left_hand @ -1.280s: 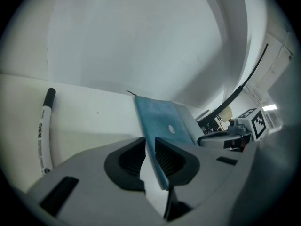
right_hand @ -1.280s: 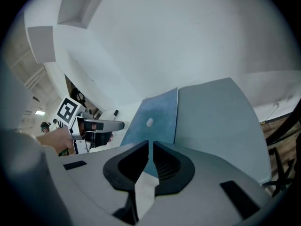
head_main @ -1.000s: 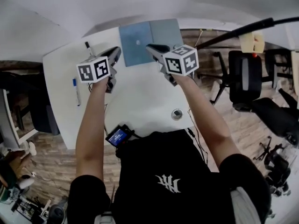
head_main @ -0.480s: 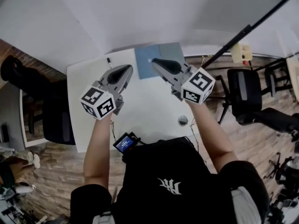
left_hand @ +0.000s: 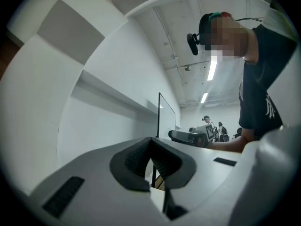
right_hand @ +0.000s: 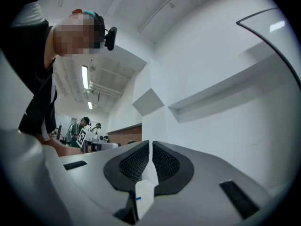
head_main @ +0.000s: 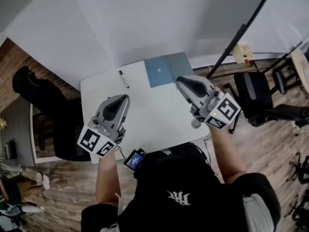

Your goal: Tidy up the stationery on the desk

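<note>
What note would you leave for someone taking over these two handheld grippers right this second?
Left gripper: shut, empty, held high above the white desk.
Right gripper: shut, empty, held just as high.
Things: a black marker pen lies near the desk's far edge, left of the flat blue-grey notebook, apart from it.
Done: nothing visibly put away.
Left: probably gather the marker and set it with the notebook.
</note>
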{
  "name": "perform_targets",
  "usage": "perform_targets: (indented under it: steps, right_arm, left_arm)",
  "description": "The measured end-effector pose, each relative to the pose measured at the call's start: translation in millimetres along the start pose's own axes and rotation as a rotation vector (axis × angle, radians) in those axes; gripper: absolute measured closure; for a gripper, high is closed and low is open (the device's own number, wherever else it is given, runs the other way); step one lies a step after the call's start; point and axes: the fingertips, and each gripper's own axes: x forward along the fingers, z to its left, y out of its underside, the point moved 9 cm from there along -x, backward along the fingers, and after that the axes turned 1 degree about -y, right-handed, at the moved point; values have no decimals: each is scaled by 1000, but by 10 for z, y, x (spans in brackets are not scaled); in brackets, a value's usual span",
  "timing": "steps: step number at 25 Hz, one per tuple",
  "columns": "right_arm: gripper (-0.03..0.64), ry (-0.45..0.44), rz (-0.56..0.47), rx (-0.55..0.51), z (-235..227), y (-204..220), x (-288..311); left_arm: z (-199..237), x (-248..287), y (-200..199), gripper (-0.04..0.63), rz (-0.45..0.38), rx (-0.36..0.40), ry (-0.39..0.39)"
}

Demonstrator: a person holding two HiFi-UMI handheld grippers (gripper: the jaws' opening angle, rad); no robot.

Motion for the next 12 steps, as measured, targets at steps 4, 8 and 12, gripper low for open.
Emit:
perform_targets:
  steps: [4, 8, 12]
  right_arm:
    - [568, 4, -46, 39, 223, 28, -216]
    - [568, -14, -61, 79, 336, 57, -481]
    - [568, -35, -61, 109, 401, 101, -739]
  left_arm:
    - [-169, -258, 112, 592, -2, -9, 6]
    - [-350, -497, 210, 592, 15, -25, -17]
    - [-471, -743, 287, 593, 41, -42, -86]
